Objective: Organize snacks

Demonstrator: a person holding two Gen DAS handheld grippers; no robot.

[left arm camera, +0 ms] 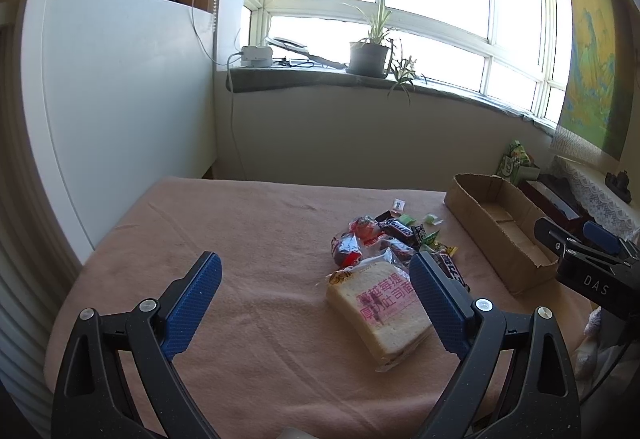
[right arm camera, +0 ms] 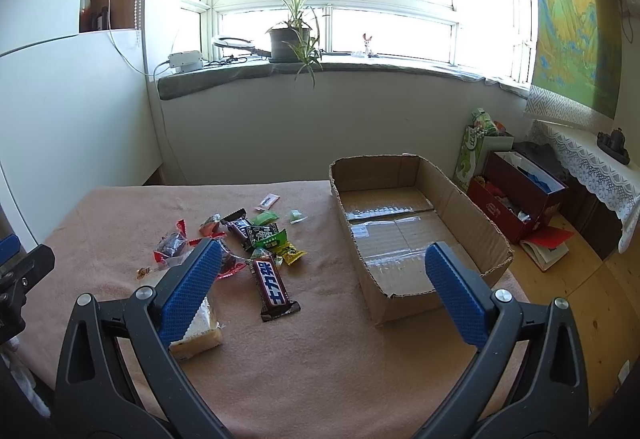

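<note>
A pile of wrapped snacks (left arm camera: 384, 235) lies on the pink tablecloth (left arm camera: 248, 223). Nearest me is a bagged slice of bread (left arm camera: 380, 307) with pink print, just left of my left gripper's right finger. My left gripper (left arm camera: 316, 275) is open and holds nothing. In the right wrist view the same snacks (right arm camera: 248, 235) spread left of centre, with a dark chocolate bar (right arm camera: 274, 285) closest. My right gripper (right arm camera: 322, 267) is open above the cloth, between the bar and an empty cardboard box (right arm camera: 404, 223). Its left finger hides part of the bread (right arm camera: 200, 335).
The cardboard box (left arm camera: 496, 227) sits at the table's right edge. Beyond it on the floor stand a red box (right arm camera: 516, 195) and a green bag (right arm camera: 476, 151). A white cabinet (left arm camera: 120, 99) is to the left, and a potted plant (right arm camera: 290, 35) stands on the windowsill.
</note>
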